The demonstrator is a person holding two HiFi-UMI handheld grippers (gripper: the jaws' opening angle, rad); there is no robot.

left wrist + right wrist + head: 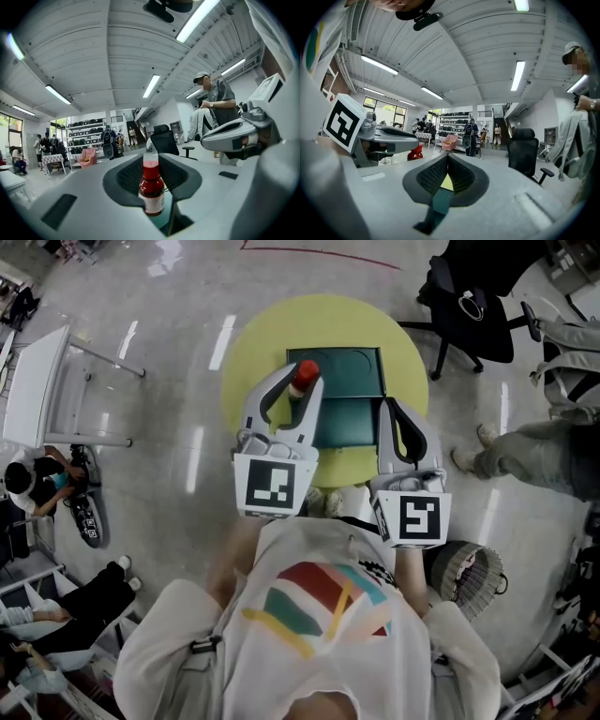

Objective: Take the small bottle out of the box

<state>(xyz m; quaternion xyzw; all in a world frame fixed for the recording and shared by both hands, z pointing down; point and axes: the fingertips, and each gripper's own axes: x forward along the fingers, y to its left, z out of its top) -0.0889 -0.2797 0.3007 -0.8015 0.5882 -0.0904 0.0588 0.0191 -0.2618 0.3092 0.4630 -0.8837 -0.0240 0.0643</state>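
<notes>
- small bottle [151,186]: upright at lower centre, pinched near the neck by the left gripper [151,158], above the open box [349,371]; probably lifted clear.
- right gripper [447,157]: jaws together, empty, at the box's right edge, likely steadying it.
- yellow table [253,343] beneath.

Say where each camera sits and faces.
Head view: person's head, steeply down onto yellow table and green box; torso, left gripper, right gripper show.
Left gripper view: on that gripper, level along its jaws holding the small bottle.
Right gripper view: on that gripper, level along its jaws across the room.
Shared: both gripper views show the office chair.
</notes>
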